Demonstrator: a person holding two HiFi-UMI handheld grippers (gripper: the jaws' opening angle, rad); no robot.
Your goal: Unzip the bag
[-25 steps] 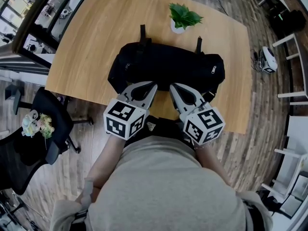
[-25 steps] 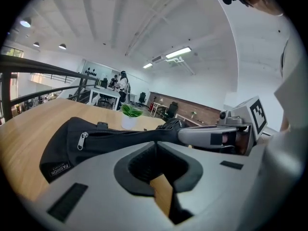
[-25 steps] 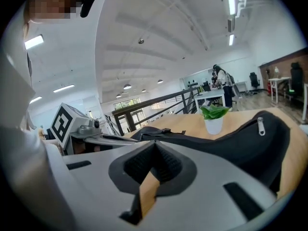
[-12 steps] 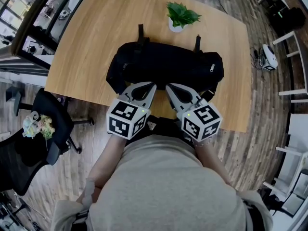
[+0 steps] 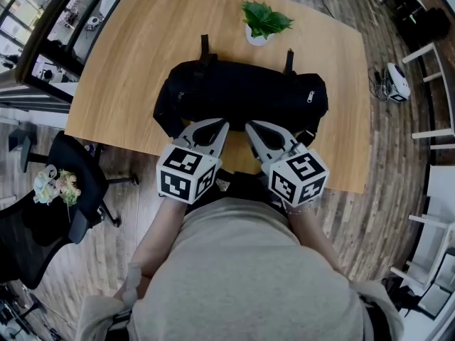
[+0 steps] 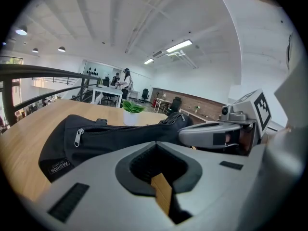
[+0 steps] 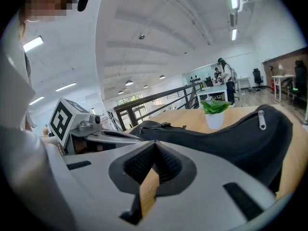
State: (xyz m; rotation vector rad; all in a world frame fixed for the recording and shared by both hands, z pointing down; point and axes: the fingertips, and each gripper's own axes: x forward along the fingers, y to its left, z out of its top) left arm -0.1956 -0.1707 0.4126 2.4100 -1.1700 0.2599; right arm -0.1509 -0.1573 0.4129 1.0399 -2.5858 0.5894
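- Squarely on the wooden table (image 5: 121, 69) lies the black bag (image 5: 242, 98), lengthwise across the head view, nearer the person's edge than the far one.
- Its long top zip looks closed in both gripper views; a metal zip pull (image 5: 311, 96) hangs at the bag's right end, and another pull (image 6: 78, 137) shows at its left end beside a small sewn label.
- Two dark straps (image 5: 205, 48) stick out from the bag's far side onto the wood.
- The left gripper (image 5: 222, 124) has its jaws pressed together with nothing between them, and its tips point at the bag's near side.
- The right gripper (image 5: 249, 126) is likewise clenched and empty, just beside the left one, its tips at the same near edge.
- Whether either tip touches the fabric cannot be told.
- Behind the bag, just apart from it, stands a small white pot with a green plant (image 5: 261, 23).
- Off the table's left edge, on the wood floor, is a dark office chair (image 5: 67, 180).
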